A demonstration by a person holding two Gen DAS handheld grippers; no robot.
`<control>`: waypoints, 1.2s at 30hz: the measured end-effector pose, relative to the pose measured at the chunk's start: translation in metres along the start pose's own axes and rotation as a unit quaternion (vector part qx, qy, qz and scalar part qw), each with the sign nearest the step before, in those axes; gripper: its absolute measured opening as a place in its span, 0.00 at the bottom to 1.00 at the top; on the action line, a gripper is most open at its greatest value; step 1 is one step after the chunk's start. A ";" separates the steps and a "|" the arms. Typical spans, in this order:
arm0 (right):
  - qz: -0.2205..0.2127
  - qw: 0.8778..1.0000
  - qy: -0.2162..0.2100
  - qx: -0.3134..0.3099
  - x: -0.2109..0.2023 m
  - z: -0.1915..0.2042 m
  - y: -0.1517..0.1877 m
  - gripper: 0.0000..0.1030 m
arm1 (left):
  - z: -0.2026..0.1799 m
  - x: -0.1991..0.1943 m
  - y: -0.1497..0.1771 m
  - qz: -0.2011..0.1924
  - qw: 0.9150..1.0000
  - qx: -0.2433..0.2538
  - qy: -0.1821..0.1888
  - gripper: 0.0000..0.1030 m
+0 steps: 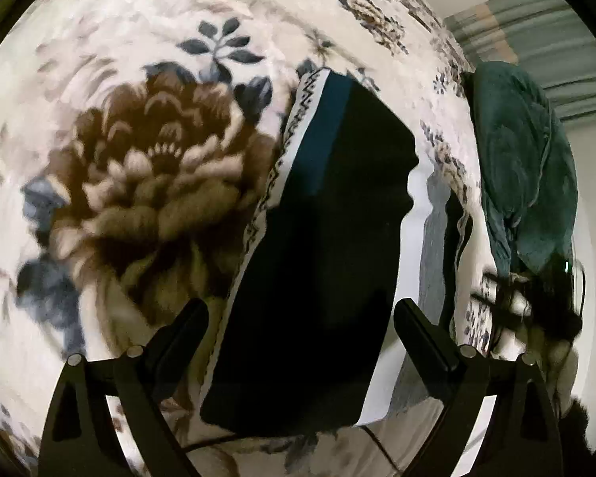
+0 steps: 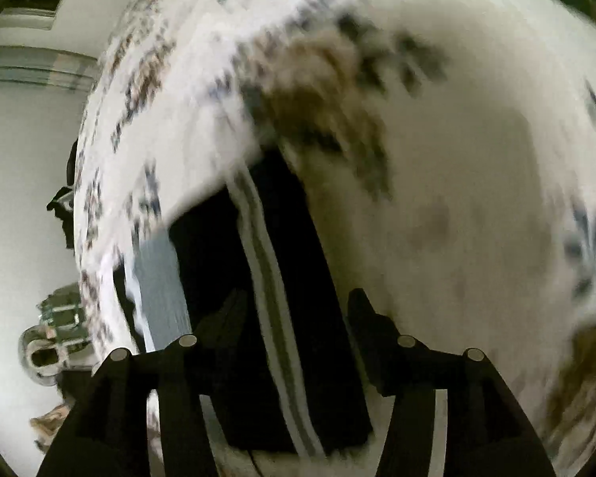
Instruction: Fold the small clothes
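the dark garment (image 1: 322, 262) with its patterned white waistband lies flat on the floral blanket (image 1: 139, 79), so you look to be between folds. your left gripper (image 1: 302, 318) and right gripper (image 2: 298, 310) both hover open over it, holding nothing; next, pinch an edge squarely. no containers show, only a teal cloth (image 1: 524, 167) at the bed edge.

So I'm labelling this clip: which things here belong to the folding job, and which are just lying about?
Part of the job:
- dark garment with the patterned white band
- left gripper, open
- right gripper, open

Lying about:
- teal cloth at the bed's edge
- floral blanket underneath
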State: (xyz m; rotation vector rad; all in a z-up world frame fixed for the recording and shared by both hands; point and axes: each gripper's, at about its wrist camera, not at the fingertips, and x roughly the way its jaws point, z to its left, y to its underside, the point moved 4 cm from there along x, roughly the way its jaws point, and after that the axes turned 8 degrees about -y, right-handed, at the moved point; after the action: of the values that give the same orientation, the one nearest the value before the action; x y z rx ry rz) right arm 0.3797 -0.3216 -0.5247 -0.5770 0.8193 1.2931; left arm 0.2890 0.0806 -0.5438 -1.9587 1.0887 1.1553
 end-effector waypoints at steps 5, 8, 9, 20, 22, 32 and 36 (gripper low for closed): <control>0.062 0.996 -0.013 0.065 0.026 -0.044 0.066 0.59 | 0.000 0.001 0.013 0.012 1.000 -0.002 -0.004 0.92; 0.032 0.994 -0.046 0.096 0.029 -0.053 0.087 0.15 | -0.004 -0.001 0.019 0.016 1.000 0.008 -0.013 0.92; 0.019 0.994 -0.043 0.095 0.024 -0.051 0.092 0.12 | -0.006 -0.001 0.020 0.017 1.000 0.010 -0.016 0.92; 0.016 0.993 -0.007 0.116 0.004 -0.061 0.123 0.10 | -0.006 -0.001 0.019 0.026 1.000 0.000 -0.018 0.92; 0.037 0.994 -0.008 0.098 0.017 -0.066 0.115 0.18 | -0.005 0.002 0.017 0.030 0.999 -0.007 -0.009 0.92; 0.021 0.990 -0.136 0.003 0.021 -0.048 0.041 0.71 | -0.016 0.022 -0.037 0.037 0.995 0.007 0.097 0.93; 0.065 0.984 -0.166 -0.015 0.050 -0.044 0.021 0.71 | -0.016 0.048 -0.060 0.058 0.992 -0.009 0.114 0.93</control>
State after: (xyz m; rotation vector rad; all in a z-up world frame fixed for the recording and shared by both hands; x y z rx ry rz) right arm 0.3535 -0.3208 -0.5893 -0.3227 0.5685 1.4742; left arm 0.3611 0.0794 -0.5743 -2.1038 1.3287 1.0220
